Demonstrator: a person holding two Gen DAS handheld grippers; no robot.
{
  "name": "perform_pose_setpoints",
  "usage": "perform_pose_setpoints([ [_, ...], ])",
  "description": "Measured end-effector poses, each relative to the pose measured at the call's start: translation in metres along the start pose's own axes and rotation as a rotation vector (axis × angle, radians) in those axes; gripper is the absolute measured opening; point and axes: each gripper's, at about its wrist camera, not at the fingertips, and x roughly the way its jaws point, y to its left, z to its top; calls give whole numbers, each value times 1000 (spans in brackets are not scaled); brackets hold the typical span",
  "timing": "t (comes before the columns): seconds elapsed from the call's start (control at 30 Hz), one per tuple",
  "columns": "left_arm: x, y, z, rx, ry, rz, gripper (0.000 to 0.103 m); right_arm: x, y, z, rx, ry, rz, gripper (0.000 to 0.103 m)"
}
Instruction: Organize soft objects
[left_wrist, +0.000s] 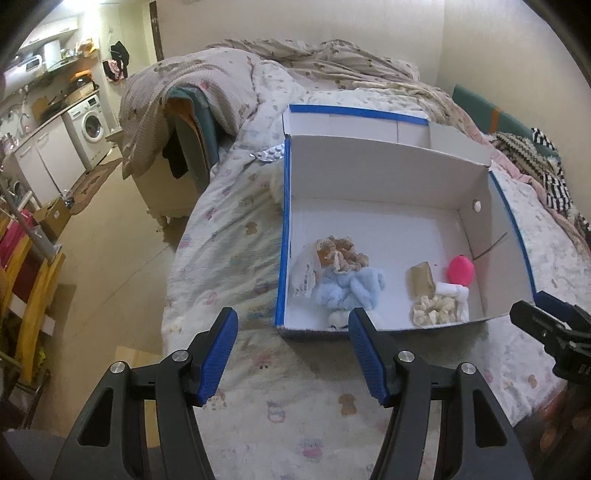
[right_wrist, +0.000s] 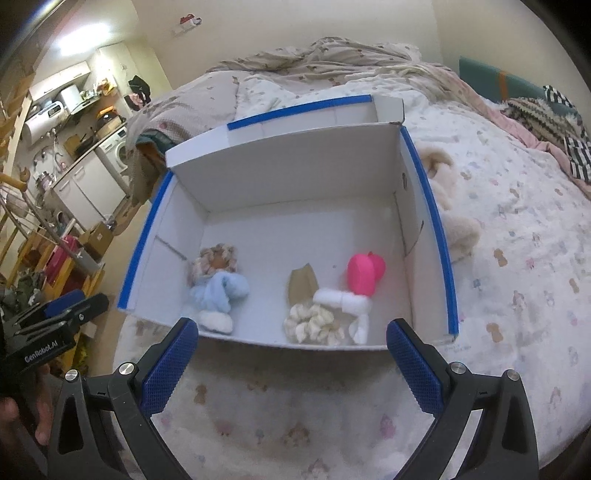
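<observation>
spread fingers (right_wrist: 417, 369) of both grippers, empty, before the box (right_wrist: 295, 162) of scrunchies

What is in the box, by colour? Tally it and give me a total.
Pink: 1, pink object
Light blue: 1, fluffy scrunchie
Cream: 1, cream scrunchie
Tan: 2, frilly scrunchie, flat piece
White: 3, fluffy ball, rolled cloth counted as one, packet
Total: 8

The left gripper (left_wrist: 293, 334) hovers with its blue-padded fingers (left_wrist: 221, 354) spread wide and nothing between them. The right gripper (right_wrist: 291, 354) hangs level beside it, its jaws parted wider and likewise bare. Neither touches anything.
</observation>
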Motion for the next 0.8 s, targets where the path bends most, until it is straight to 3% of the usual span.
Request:
perform_pose_setpoints([
  [0.2, -19, 7, -14, -38, -22, 0, 59, -26, 11, -15, -13, -48, 7, 103],
  [0.3, -36, 9, -17, -30, -91, 48, 59, -37, 14, -20, 3, -77, 12, 103],
  [0.53, -67, 13, -16, -49, -256, 56, 59, -63, 22, -15, -25, -226, -15, 103],
  [0.67, -77, 19, -13, -84, -309, 51, 61, -73, 24, -12, -31, -296, -34, 103],
  [0.77, -79, 18, -13, -88, -326, 53, 76, -77, 28, -10, -51, -330, -51, 103],
  [0.8, -79, 18, -14, -90, -330, 51, 85, -77, 29, -10, -55, -332, -50, 103],
])
